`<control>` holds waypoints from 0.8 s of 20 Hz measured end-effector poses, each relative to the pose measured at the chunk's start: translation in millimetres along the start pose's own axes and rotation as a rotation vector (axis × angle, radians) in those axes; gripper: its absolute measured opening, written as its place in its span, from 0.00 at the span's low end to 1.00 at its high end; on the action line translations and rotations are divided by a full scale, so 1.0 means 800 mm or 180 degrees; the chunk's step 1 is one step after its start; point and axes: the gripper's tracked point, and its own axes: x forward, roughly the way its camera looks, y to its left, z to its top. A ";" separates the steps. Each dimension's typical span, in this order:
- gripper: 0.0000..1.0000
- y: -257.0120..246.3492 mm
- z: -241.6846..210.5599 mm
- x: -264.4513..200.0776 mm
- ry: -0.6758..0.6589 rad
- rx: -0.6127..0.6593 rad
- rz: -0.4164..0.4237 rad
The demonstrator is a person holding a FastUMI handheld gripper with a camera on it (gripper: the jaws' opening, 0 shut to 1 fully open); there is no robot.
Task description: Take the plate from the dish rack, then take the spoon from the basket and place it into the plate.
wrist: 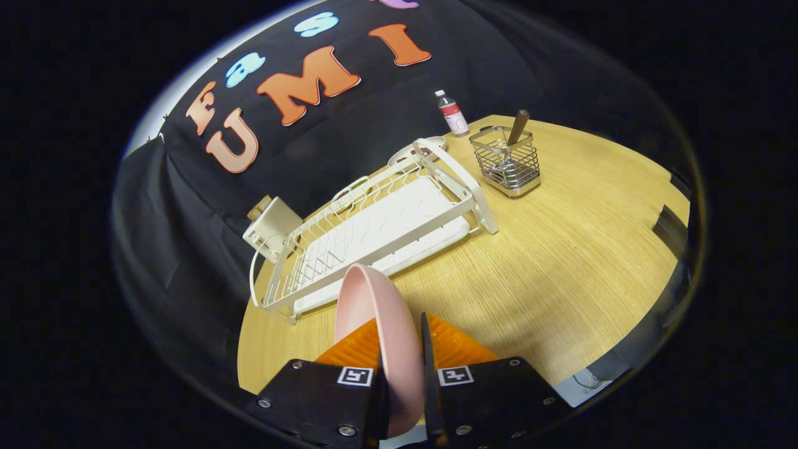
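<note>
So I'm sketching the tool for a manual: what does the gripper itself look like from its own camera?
The hand-held gripper has two blocky black finger mounts fastened with silver screws. Each mount carries a small square black-and-white marker tag near its inner edge. Two ribbed, wedge-shaped fingers taper forward from the mounts. No cables are visible.

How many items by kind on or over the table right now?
Plate: 1, pink, held on edge between the fingers of the gripper
Dish rack: 1, white
Wire basket: 1
Spoon: 1, standing in the basket
Bottle: 1
Total: 5
</note>
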 end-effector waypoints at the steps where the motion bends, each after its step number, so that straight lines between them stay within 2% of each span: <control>1: 0.23 -0.005 0.001 0.009 -0.0002 0.0008 -0.0009; 3: 0.24 -0.012 -0.006 0.024 0.0073 0.0086 -0.0083; 4: 0.24 -0.023 -0.013 0.031 0.0122 0.0052 -0.0216; 5: 0.29 -0.036 -0.022 0.034 0.0173 -0.0036 -0.0365; 7: 0.39 -0.039 -0.027 0.037 0.0201 -0.0105 -0.0425; 8: 0.40 -0.042 -0.028 0.040 0.0209 -0.0132 -0.0462; 11: 0.50 -0.062 -0.034 0.043 0.0206 -0.0640 -0.0756; 14: 0.48 -0.067 -0.027 0.042 0.0181 -0.0901 -0.0792; 16: 0.56 -0.069 -0.006 0.039 0.0061 -0.0865 -0.0777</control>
